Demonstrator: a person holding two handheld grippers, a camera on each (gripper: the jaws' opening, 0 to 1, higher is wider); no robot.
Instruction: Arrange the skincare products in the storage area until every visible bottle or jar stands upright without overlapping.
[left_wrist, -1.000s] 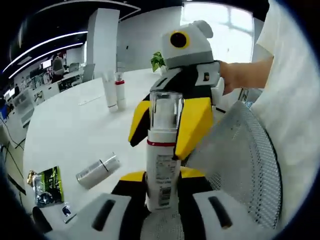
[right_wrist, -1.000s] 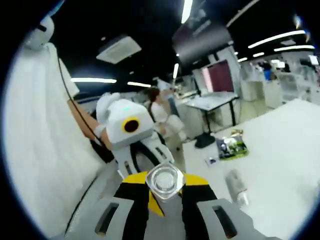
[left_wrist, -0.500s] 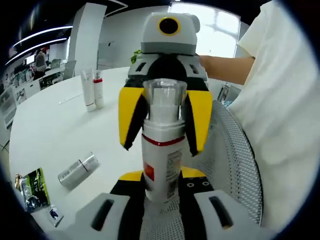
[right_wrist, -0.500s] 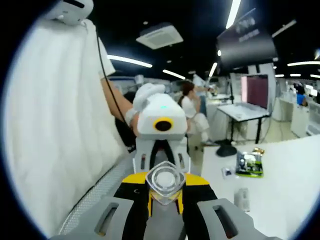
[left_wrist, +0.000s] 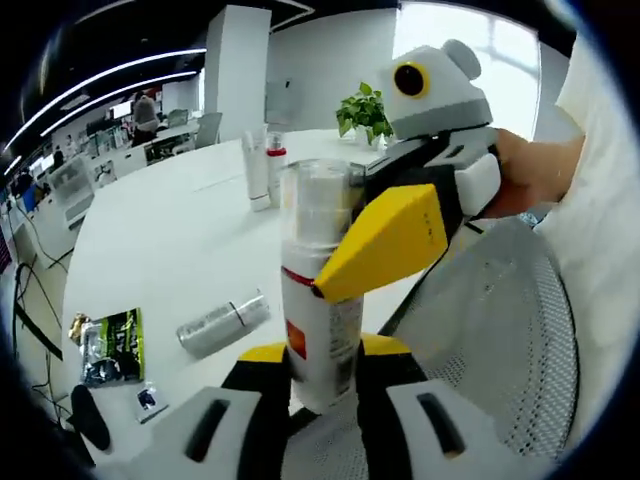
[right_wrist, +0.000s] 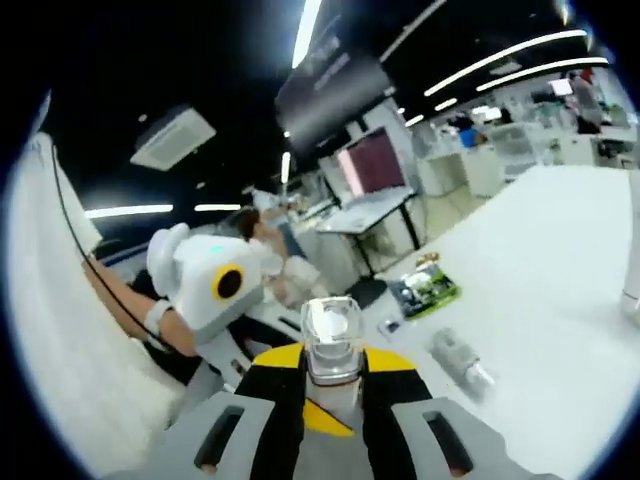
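Observation:
A white bottle (left_wrist: 318, 330) with a red band and a clear cap stands upright between the jaws of my left gripper (left_wrist: 322, 355), which is shut on its lower body. My right gripper (left_wrist: 350, 250) comes in from the right, its yellow jaw lying across the bottle's upper part. In the right gripper view the clear cap (right_wrist: 332, 330) sits tight between the jaws of my right gripper (right_wrist: 332, 365). A silver tube (left_wrist: 222, 323) lies on its side on the white table (left_wrist: 160, 250). Two upright tubes (left_wrist: 260, 165) stand far back.
A grey mesh basket (left_wrist: 500, 330) lies under and to the right of the bottle. A green packet (left_wrist: 110, 345) and a small sachet (left_wrist: 150, 400) lie near the table's edge. A potted plant (left_wrist: 365, 105) stands at the back. A person's hand (left_wrist: 530, 175) holds the right gripper.
Both views have swung with the hands. The right gripper now comes at the bottle from the right instead of head-on. Both grippers still hold the bottle.

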